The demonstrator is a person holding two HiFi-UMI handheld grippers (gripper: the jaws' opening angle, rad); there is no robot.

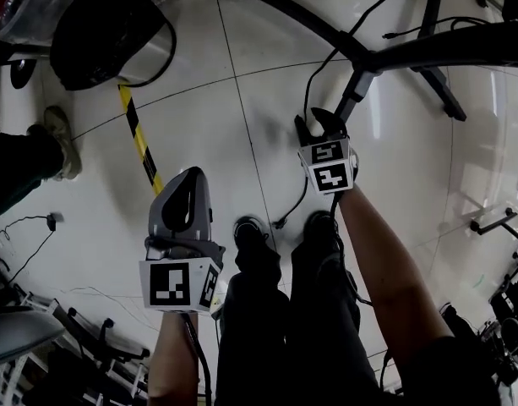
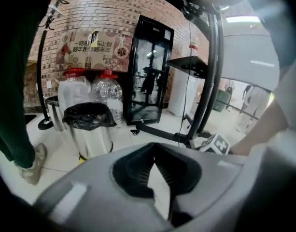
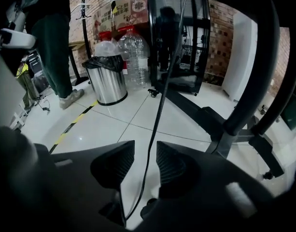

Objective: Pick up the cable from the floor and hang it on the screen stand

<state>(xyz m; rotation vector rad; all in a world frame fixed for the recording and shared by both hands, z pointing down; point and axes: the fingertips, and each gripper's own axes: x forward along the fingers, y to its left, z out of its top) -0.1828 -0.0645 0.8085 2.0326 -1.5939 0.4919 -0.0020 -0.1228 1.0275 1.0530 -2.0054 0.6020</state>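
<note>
Floor (image 1: 242, 83): glossy white tiles with thin dark joints, reflecting ceiling lights.

Screen stand (image 1: 461, 49): black tubular metal with splayed flat legs, far right. Its upper part was cut off in every view.

Bin (image 2: 90, 129): brushed-steel cylinder with a crumpled black liner, far left. Large clear water bottles (image 2: 106, 93) with red caps stood behind it, partly hidden.

Left gripper (image 2: 154, 161): smooth grey plastic shell with ribbed black pads. The tips met at the far end and nothing was caught between them. A thin wedge of floor showed behind the tips.

Right gripper (image 3: 145, 146): dark shell, ribbed pads spread apart, not pressing anything. It sat near the base of the stand.

Cable (image 3: 161, 99): thin, black and round. It ran down from the stand and through the gap between the right pads. Its lower run disappeared behind the gripper body. In the head view a loose end lay on the tiles beside the person's shoe (image 1: 250, 231).

Tape (image 1: 139, 138): narrow yellow-and-black stripe on the floor, left.
</note>
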